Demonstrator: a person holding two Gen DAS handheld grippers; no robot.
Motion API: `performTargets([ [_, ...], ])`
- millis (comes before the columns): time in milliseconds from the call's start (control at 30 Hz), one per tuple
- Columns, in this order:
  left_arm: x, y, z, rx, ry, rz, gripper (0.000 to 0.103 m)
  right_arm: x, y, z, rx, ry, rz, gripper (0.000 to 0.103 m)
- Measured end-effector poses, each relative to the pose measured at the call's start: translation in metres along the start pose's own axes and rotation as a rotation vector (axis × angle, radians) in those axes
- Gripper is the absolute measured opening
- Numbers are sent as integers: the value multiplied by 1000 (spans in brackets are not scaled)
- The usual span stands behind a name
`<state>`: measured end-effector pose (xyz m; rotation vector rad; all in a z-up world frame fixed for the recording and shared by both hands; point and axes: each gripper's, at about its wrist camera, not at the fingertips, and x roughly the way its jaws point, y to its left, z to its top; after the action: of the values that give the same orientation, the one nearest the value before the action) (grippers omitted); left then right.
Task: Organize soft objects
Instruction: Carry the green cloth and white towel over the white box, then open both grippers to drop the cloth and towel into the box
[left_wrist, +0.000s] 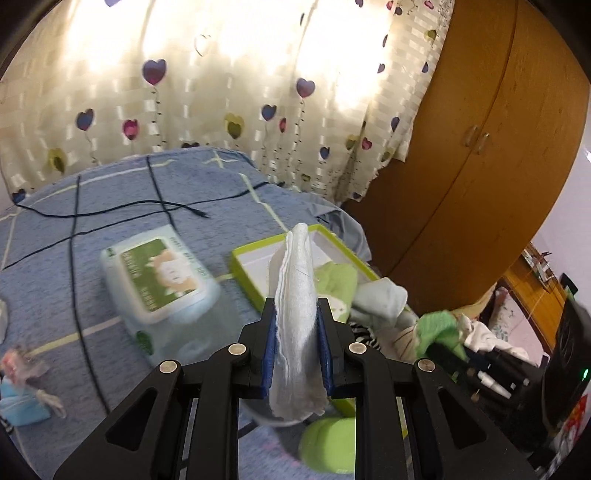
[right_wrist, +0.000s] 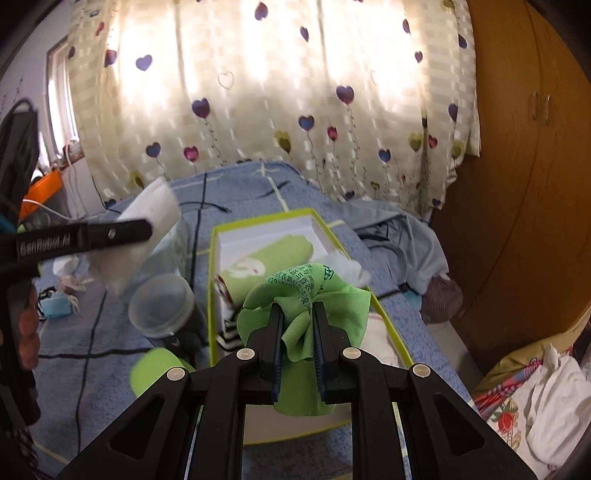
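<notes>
Jaws of your left gripper (left_wrist: 297, 314) pinch a white cloth (left_wrist: 295, 280), your right gripper (right_wrist: 298, 317) a green cloth (right_wrist: 314, 291); the box (right_wrist: 258, 225) already holds some, others wait on the bed (right_wrist: 92, 332).

Daylight glows through the cream heart-printed curtain (left_wrist: 229, 85), blowing out its upper folds in both views, while fisheye bending darkens the corners and motion blur smears the green-and-white wipes pack (left_wrist: 162, 273) on the bed.
</notes>
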<state>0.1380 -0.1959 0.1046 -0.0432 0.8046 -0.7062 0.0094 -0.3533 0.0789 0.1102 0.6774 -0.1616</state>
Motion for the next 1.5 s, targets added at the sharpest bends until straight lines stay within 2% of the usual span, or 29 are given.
performTargets([
  [433,50,-12,20,11,81,-21,21,28,2,-22,-16,92,46,14],
  [933,98,-15,32,13,148,29,21,44,1,-38,-28,138,31,14],
  [1200,113,-15,30,-6,190,24,21,50,0,-38,-17,154,44,17],
  [1367,117,-13,30,-13,193,28,21,51,-1,-39,-18,156,35,31],
  [1433,119,-13,30,-11,198,34,21,50,0,-39,-17,151,39,43],
  [1500,120,-13,30,-13,198,33,21,50,1,-38,-18,149,41,49],
])
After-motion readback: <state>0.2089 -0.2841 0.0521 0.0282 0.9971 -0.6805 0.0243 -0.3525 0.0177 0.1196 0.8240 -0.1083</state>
